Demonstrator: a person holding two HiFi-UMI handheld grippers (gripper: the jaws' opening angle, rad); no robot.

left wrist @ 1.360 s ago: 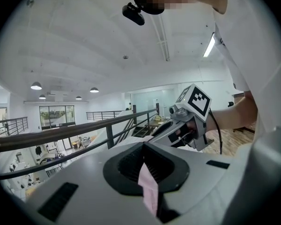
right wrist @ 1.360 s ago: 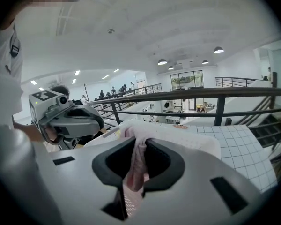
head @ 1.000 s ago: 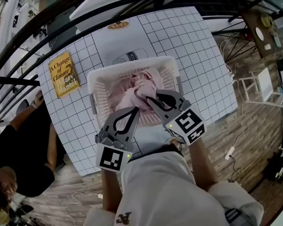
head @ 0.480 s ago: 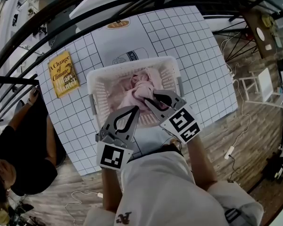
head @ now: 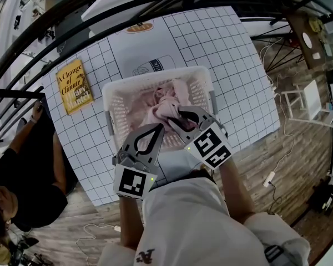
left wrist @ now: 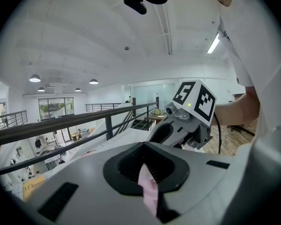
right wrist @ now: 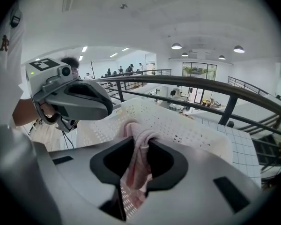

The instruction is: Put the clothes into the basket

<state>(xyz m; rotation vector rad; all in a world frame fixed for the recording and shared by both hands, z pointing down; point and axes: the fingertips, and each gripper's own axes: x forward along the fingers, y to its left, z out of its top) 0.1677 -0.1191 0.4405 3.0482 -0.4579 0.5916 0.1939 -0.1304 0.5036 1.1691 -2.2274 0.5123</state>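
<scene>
From the head view, both tongs cover the near wall of the white basket (head: 107,105), which stands on the gridded counter (head: 225,54). The pink clothes (head: 165,105) lie heaped inside it. The right tongs (head: 181,115) reach over the rim, with their tips sunk in the heap and hard to make out. The left tongs (head: 155,128) sit at the near rim. The wearer's pale shirt hides the counter's near edge. A yellow book (head: 74,87) lies left of the basket, well apart from it. A person in black (head: 28,170), cut off by the frame, is beside the counter under the dark railing (head: 55,21).

In the left gripper view the tongs' own body blocks the basket entirely. Its jaws are together, pinching a thin strip of the pink clothes (left wrist: 149,189). The right tongs (left wrist: 163,133) show just beyond.

In the right gripper view the jaws stand slightly apart, having just been opening. A fold of the pink clothes (right wrist: 136,168) fills the gap and touches both pads, hanging over the basket's perforated wall (right wrist: 196,130). The left tongs (right wrist: 107,108) cross the upper left.
</scene>
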